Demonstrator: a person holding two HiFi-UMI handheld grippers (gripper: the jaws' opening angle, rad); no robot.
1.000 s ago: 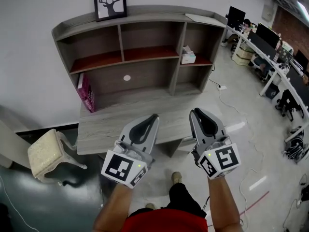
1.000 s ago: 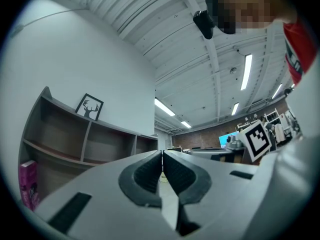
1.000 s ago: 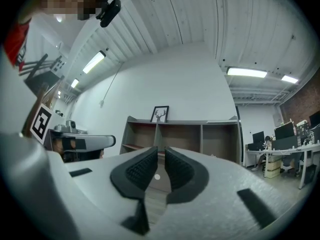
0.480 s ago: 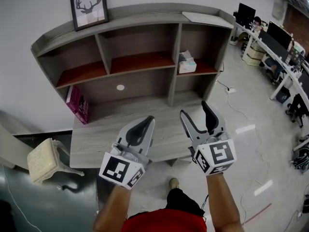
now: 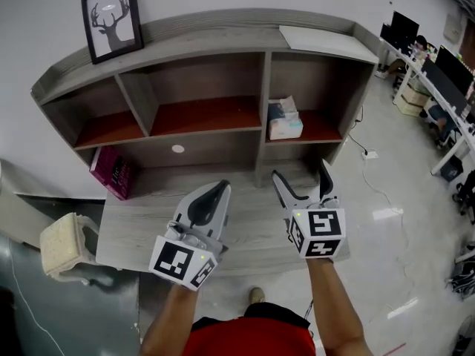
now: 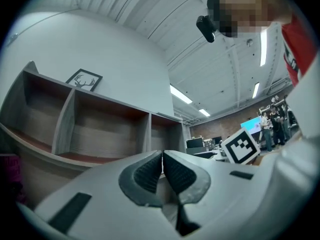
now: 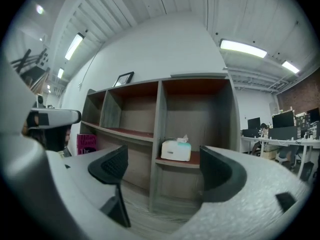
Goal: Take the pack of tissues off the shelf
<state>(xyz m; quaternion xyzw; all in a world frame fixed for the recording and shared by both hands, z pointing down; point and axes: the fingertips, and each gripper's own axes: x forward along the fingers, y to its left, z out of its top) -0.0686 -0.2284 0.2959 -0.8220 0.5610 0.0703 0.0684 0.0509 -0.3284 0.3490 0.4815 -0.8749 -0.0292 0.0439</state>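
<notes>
The pack of tissues [image 5: 284, 119] [image 7: 175, 149], white and pale teal, sits on the red shelf board in the right compartment of the grey wooden shelf unit [image 5: 263, 95]. My right gripper [image 5: 303, 182] hovers over the desk in front of that compartment, well short of the pack. Its jaws are opening and stand wide with nothing between them; the right gripper view frames the pack between them, far off. My left gripper [image 5: 217, 190] hangs beside it over the desk, jaws pressed together and empty [image 6: 162, 170].
A framed deer picture [image 5: 112, 18] stands on the shelf top at left. A magenta book [image 5: 110, 171] leans at the desk's left end. A cream stool [image 5: 63, 245] sits at lower left. Office desks with monitors [image 5: 438, 73] line the right side.
The right gripper's jaws have gone from shut to wide open. Both grippers and my view have moved closer to the shelf, and the tissue pack looks larger. The left gripper stays shut.
</notes>
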